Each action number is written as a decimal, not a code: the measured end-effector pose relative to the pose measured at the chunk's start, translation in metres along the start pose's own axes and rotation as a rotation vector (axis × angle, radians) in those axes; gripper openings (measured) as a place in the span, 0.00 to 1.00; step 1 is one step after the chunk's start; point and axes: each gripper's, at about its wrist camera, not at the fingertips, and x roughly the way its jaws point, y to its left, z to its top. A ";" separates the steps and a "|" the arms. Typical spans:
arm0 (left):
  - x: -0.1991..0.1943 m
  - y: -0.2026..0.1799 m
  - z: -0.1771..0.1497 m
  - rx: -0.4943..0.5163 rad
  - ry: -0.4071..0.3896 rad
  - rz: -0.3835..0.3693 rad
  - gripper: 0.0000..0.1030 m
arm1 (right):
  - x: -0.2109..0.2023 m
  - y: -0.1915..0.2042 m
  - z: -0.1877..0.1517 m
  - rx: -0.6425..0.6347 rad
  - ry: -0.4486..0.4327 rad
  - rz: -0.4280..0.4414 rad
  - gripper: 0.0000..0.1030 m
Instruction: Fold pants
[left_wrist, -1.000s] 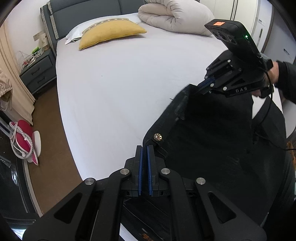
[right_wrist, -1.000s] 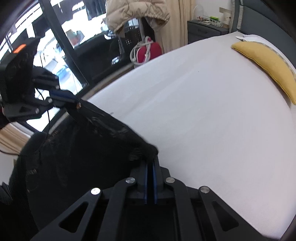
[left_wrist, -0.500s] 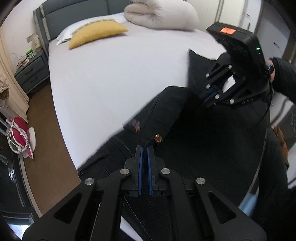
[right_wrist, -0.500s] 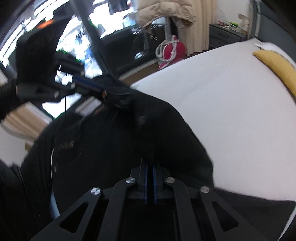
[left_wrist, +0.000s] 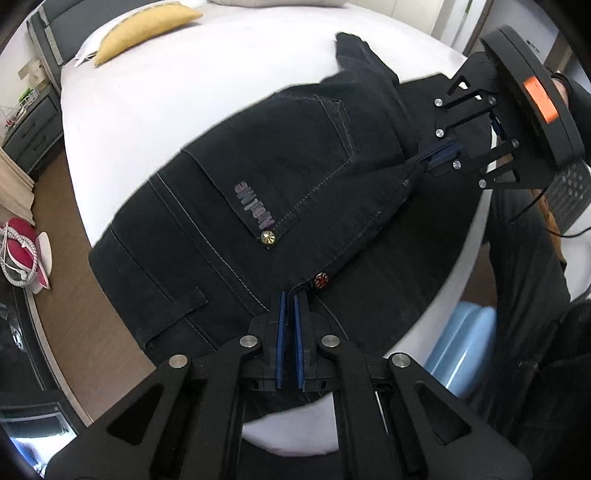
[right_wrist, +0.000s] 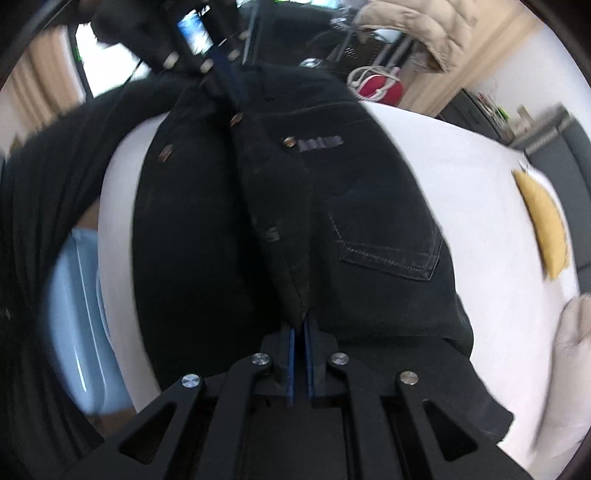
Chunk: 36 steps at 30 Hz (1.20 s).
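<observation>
Left wrist view: the left gripper (left_wrist: 290, 295) was seen pinching the waistband edge of the black pants (left_wrist: 280, 184), fabric caught between its blue pads.
Just ahead of that gripper: a red rivet (left_wrist: 321, 279) and a brass button (left_wrist: 267, 237) were shown beside a back pocket.
Farther ahead, to the right: the right gripper (left_wrist: 424, 162) was clamped on the opposite waistband end.
Right wrist view: the right gripper (right_wrist: 300, 325) was closed on a fold of the pants (right_wrist: 369, 206).
Pants placement: they were spread over the white bed (left_wrist: 155, 92), held taut between both grippers.
Beyond: a yellow pillow (left_wrist: 144, 26) was visible.
</observation>
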 end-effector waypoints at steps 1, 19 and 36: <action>0.000 -0.003 0.000 0.001 0.004 0.000 0.03 | 0.002 0.008 0.000 -0.017 0.009 -0.012 0.06; -0.013 -0.011 -0.027 0.044 0.044 -0.016 0.04 | 0.006 0.082 0.011 -0.183 0.087 -0.168 0.06; -0.016 -0.011 -0.038 0.031 0.031 0.003 0.04 | 0.007 0.116 0.002 -0.211 0.107 -0.195 0.06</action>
